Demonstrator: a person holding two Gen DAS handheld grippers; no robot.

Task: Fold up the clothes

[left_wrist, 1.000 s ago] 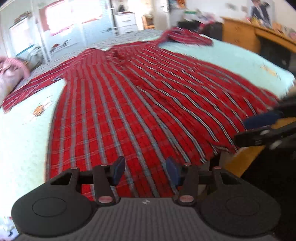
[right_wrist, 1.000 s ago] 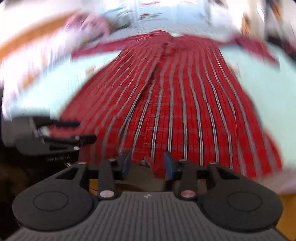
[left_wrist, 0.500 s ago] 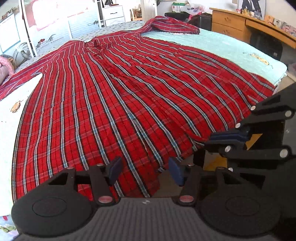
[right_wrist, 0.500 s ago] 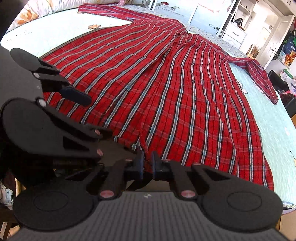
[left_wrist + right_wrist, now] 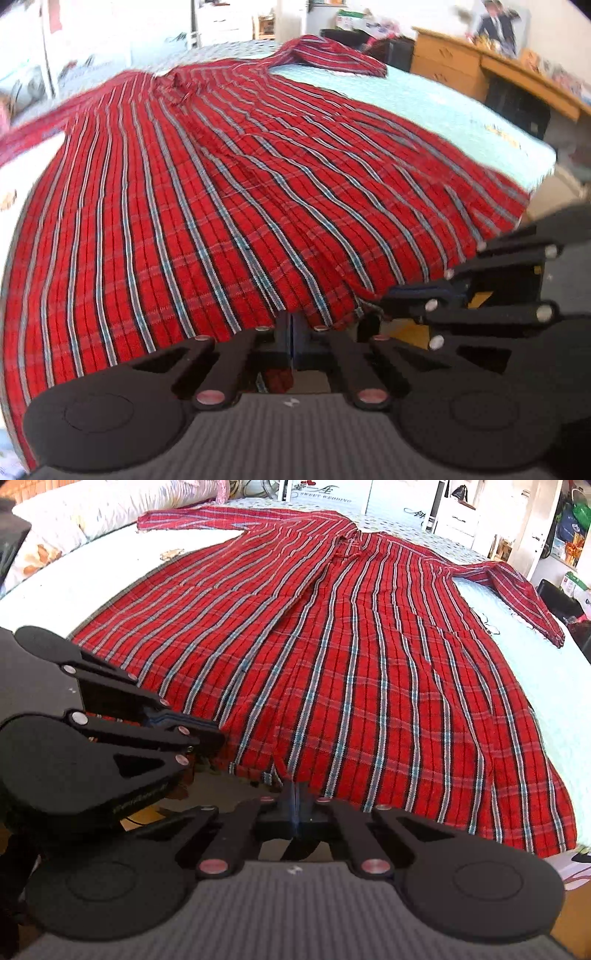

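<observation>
Both sets of fingers have just been closing: a moment ago they stood spread either side of the hem, and now each pair is pressed together with a pinch of cloth caught between. The left gripper (image 5: 292, 334) bites the bottom hem of the long red plaid woven dress (image 5: 229, 206) near the middle of the bed's near edge, and the right gripper (image 5: 295, 805) pinches the same hem just beside it; each gripper shows in the other's view, close alongside.

That dress lies face up and spread flat on the bed with the pale turquoise sheet (image 5: 436, 107), collar toward the far end, sleeves stretched out to both sides, its hem hanging a little over the near edge.

To my eye the step in hand is the first fold, lifting the hem. Since the two grips sit close together, I would say the outer hem corners will sag when raised, so the lift wants to be slow and even, both hands rising together and carrying the hem straight toward the collar so the stripes stay aligned. Tugging sideways could drag the whole dress askew on the sheet.

On the white panel (image 5: 325, 496) beyond the bed's far end I can read "SWEET WEDDING"; the small embossed lettering on the left gripper's body is too faint to make out.
</observation>
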